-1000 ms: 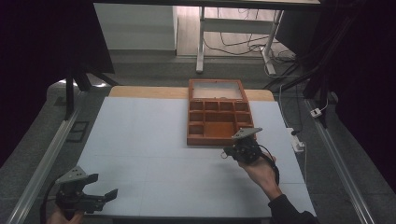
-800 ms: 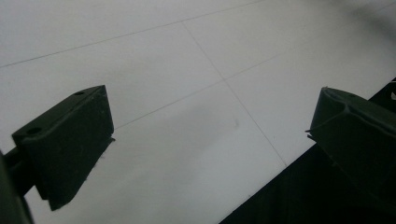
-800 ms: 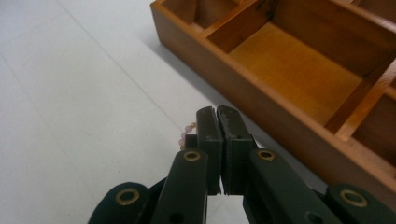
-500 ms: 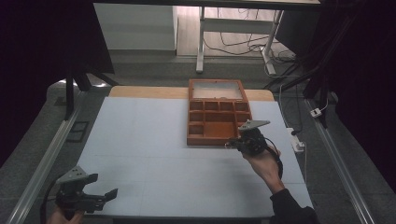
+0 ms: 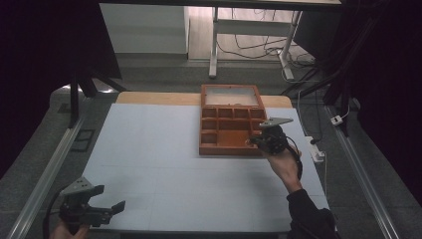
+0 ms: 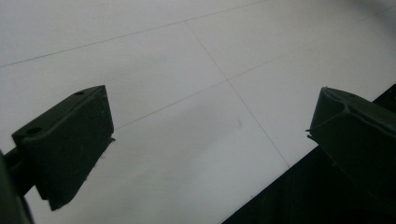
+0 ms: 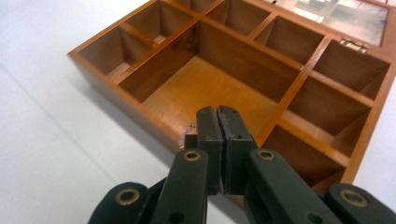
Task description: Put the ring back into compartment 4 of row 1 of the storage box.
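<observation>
Right tool (image 7: 218, 112) pinched shut, empty, at the wooden compartment box (image 5: 219, 142) front rim; left tool (image 5: 102, 209) wide open; careless push could shove the box off the table (image 5: 149, 149)

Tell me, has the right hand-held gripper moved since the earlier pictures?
Yes. The right hand-held gripper has shifted rightward and slightly away along the front edge of the wooden box, toward its right corner.

Glossy wooden box (image 5: 230, 130), matt white table (image 5: 149, 164)
</observation>
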{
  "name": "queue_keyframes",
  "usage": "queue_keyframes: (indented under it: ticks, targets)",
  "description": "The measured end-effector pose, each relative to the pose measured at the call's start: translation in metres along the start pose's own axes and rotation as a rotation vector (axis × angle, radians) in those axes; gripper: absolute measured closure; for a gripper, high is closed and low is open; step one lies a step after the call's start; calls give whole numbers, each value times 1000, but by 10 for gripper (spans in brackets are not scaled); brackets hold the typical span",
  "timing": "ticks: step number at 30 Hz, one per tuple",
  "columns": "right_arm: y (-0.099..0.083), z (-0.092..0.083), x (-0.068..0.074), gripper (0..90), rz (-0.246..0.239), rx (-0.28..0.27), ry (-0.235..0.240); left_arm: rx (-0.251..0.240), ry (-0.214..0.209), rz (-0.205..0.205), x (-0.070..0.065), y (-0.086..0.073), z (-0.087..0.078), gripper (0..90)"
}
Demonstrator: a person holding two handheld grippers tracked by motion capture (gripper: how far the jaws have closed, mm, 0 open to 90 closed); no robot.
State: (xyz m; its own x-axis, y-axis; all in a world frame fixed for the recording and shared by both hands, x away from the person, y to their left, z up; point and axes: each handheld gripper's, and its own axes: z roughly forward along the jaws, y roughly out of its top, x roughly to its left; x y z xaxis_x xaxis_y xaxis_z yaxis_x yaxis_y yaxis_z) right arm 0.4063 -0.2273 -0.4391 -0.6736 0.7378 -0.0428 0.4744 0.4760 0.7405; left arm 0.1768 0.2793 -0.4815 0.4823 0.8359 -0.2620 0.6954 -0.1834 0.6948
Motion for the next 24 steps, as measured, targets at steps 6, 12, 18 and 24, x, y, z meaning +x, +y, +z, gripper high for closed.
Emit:
queue_keyframes:
  ticks: [6,12,18,24]
  targets:
    - [6,5,-9,888,12,-8,-18,0,1,-2,0,0,0,0]
    - [13,11,-19,887,31,-24,-35,1,4,-3,0,0,0,0]
    - [19,17,-28,888,36,-28,-53,3,3,-5,0,0,0,0]
    - [22,24,-39,888,52,-27,-72,3,3,-7,0,0,0,0]
